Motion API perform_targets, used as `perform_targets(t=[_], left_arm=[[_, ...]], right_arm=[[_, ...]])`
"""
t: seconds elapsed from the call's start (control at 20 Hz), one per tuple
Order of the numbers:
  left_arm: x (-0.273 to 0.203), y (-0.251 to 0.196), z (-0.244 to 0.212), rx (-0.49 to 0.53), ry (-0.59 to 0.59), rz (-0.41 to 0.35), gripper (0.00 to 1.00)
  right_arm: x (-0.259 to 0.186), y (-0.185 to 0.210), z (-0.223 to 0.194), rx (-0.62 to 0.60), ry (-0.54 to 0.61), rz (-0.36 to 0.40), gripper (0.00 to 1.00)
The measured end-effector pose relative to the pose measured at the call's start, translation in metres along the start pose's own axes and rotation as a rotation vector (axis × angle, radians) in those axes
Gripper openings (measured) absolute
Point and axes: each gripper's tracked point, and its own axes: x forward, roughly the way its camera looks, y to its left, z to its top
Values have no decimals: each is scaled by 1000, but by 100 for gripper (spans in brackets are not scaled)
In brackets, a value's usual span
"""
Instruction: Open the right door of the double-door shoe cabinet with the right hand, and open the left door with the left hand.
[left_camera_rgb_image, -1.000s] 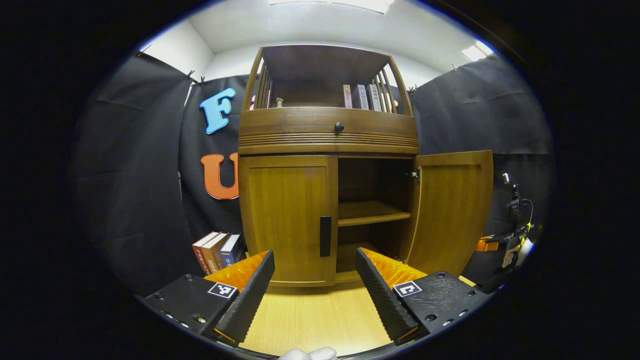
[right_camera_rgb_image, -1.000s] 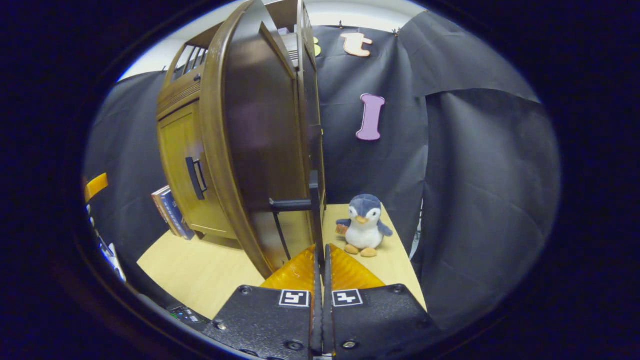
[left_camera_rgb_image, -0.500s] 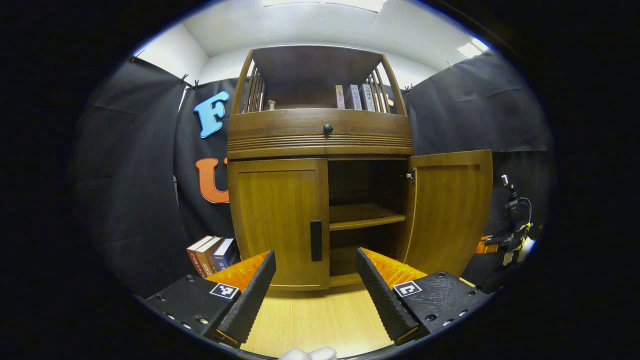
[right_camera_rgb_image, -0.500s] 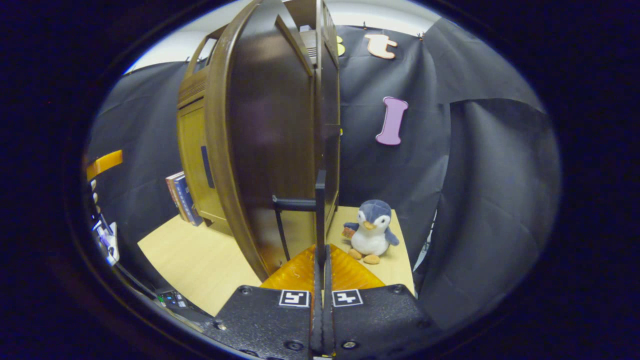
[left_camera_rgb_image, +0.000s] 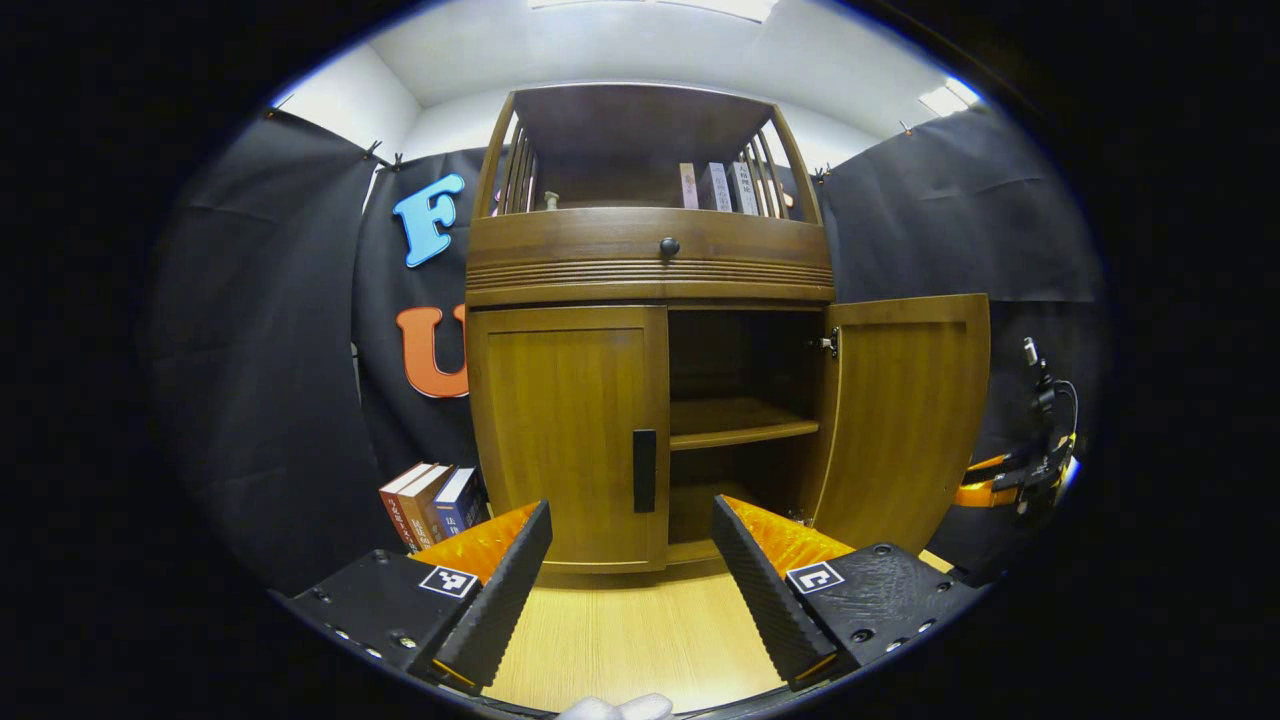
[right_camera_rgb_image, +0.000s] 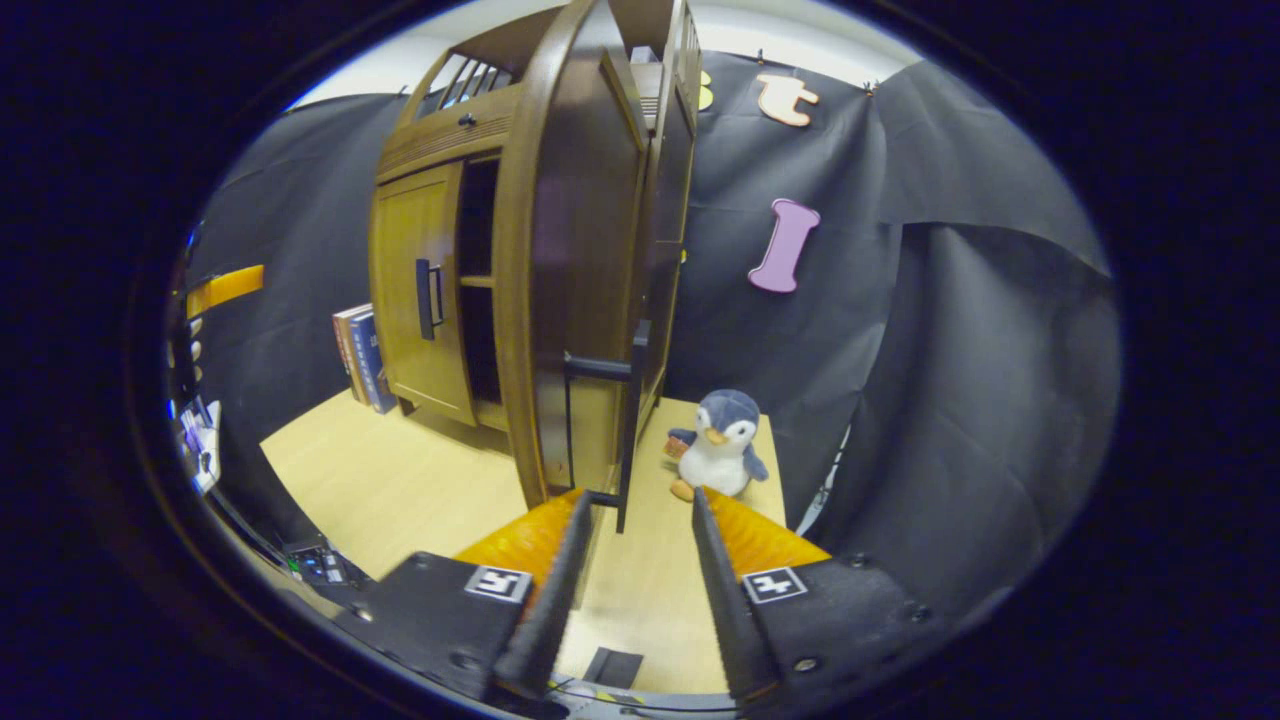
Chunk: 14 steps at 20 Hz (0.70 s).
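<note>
The wooden shoe cabinet (left_camera_rgb_image: 650, 270) faces my left gripper (left_camera_rgb_image: 630, 560), which hangs open a short way before it. The left door (left_camera_rgb_image: 565, 430) is closed, and its black handle (left_camera_rgb_image: 645, 470) lies straight ahead between my fingers. The right door (left_camera_rgb_image: 905, 420) stands swung wide open, baring a shelf (left_camera_rgb_image: 740, 425). In the right gripper view that door (right_camera_rgb_image: 570, 280) appears nearly edge-on. My right gripper (right_camera_rgb_image: 640, 497) is open, and the lower end of the door's black handle (right_camera_rgb_image: 630, 420) sits just ahead of its fingertips, untouched.
Several books (left_camera_rgb_image: 430, 500) lean by the cabinet's left side on the light wooden floor (left_camera_rgb_image: 630, 640). A plush penguin (right_camera_rgb_image: 715, 445) sits to the right of the cabinet, beyond the open door. Black cloth walls close the booth in.
My right gripper has opened, let go of the right door's handle and drawn back a little. The left gripper stays open and has hardly moved.
</note>
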Motion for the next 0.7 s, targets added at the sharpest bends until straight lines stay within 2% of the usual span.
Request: perform_targets(t=[0.05, 0.1, 0.15, 0.2, 0.25, 0.3, 0.35, 0.7], left_arm=[[0, 3, -2, 0, 3, -3, 100], [1, 6, -3, 1, 5, -5, 96], [2, 8, -3, 2, 7, -9, 96], [3, 10, -3, 2, 6, -14, 100], [4, 12, -2, 4, 4, -17, 96], [5, 13, -1, 6, 1, -24, 96], [6, 15, -1, 9, -3, -28, 96], [2, 35, 11, 17, -31, -16, 96]], right_arm=[[-10, 5, 2, -11, -1, -5, 72], [-17, 11, 6, -19, -9, -4, 75], [-27, 18, 11, -28, -17, -2, 77], [-36, 25, 16, -39, -25, -8, 83], [-44, 31, 25, -51, -44, -17, 86], [-53, 39, 35, -60, -69, -25, 90], [-59, 46, 47, -57, -96, -35, 100], [-58, 132, 124, -53, -230, -35, 100]])
